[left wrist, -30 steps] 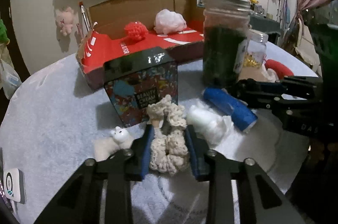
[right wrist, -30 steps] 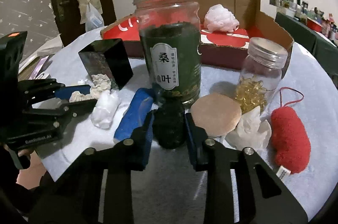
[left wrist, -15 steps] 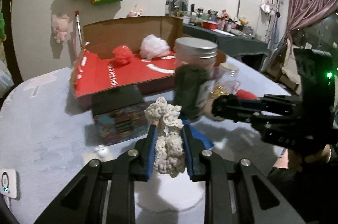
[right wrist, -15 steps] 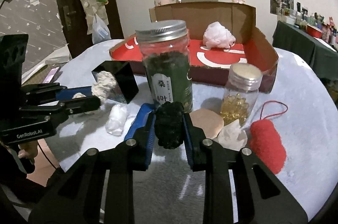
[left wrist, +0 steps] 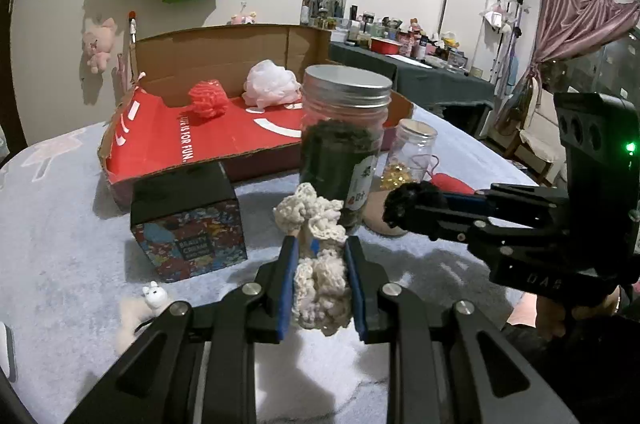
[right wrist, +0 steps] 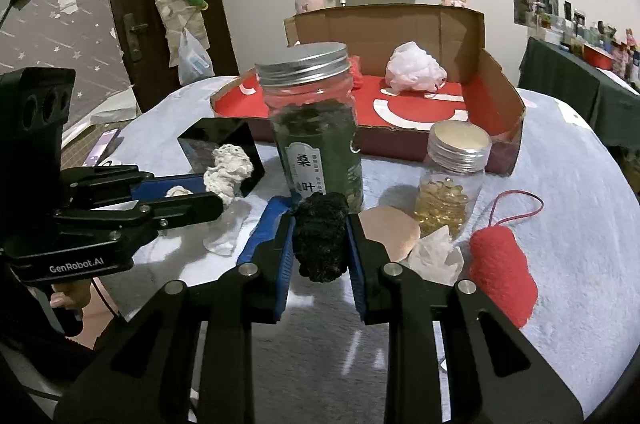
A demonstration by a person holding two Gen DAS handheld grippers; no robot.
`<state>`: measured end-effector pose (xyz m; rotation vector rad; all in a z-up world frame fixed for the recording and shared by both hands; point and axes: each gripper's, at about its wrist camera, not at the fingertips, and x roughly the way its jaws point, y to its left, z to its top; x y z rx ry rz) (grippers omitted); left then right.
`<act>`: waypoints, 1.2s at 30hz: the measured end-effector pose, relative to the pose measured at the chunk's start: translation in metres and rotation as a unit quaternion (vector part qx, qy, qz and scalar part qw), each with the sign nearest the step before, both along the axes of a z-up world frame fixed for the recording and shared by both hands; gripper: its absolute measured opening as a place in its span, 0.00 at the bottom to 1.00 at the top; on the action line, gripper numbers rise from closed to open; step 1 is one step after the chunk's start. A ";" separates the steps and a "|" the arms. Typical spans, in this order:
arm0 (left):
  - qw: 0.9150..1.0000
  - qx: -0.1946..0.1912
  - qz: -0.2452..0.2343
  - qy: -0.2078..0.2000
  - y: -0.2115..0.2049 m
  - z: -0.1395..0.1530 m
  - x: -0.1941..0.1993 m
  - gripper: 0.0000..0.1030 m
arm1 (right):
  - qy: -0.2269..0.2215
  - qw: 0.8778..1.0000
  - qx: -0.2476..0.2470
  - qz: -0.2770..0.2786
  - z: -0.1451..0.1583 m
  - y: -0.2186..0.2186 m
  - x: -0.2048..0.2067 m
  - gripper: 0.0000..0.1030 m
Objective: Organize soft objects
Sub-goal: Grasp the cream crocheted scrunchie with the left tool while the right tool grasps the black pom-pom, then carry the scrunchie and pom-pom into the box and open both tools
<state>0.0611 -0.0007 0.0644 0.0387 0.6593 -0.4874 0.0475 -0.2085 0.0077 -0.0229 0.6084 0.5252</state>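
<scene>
1. Step in hand: both tools carry a soft item clear of the table [left wrist: 60, 224]. The left tool [left wrist: 320, 284] pinches a cream crocheted scrunchie [left wrist: 320, 280]; the right tool [right wrist: 320, 244] pinches a black fuzzy scrunchie [right wrist: 320, 236].
2. Next move, judged: carry both past the tall jar [right wrist: 316, 135] at 12 o'clock to the red cardboard box [right wrist: 496, 127], then release inside.
3. The box already holds a pink mesh puff [right wrist: 416, 67] and a red knitted ball [left wrist: 208, 99].
4. Textures: looped yarn, squashy under the pads; the jar is hard glass or plastic, hard to tell which.
5. A red felt pouch [right wrist: 504, 268] lies at 3 o'clock.
</scene>
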 end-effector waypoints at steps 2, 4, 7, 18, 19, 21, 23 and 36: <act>1.000 -0.001 0.006 0.002 0.004 0.000 0.000 0.24 | 0.004 1.000 0.002 -0.002 -0.001 -0.003 0.001 0.23; 1.000 0.001 0.013 0.002 0.010 0.001 -0.001 0.24 | 0.005 1.000 0.002 -0.007 -0.002 -0.007 0.001 0.23; 1.000 0.009 0.027 0.000 0.022 0.002 -0.002 0.24 | 0.008 1.000 0.003 -0.014 -0.001 -0.015 0.002 0.23; 0.997 0.006 0.072 0.026 0.078 0.001 -0.004 0.24 | 0.030 0.998 0.018 -0.042 -0.002 -0.053 0.006 0.23; 0.996 0.011 0.080 0.026 0.083 0.000 -0.004 0.24 | 0.031 0.998 0.018 -0.045 -0.002 -0.056 0.007 0.23; 0.995 0.016 0.090 0.026 0.091 -0.001 -0.003 0.24 | 0.034 0.998 0.018 -0.050 -0.002 -0.062 0.008 0.23; 0.994 0.019 0.100 0.027 0.100 -0.002 0.001 0.24 | 0.037 0.998 0.018 -0.056 -0.003 -0.069 0.010 0.23; 0.997 0.032 0.070 0.015 0.125 -0.001 0.052 0.24 | 0.048 0.996 0.012 -0.077 0.001 -0.102 0.043 0.23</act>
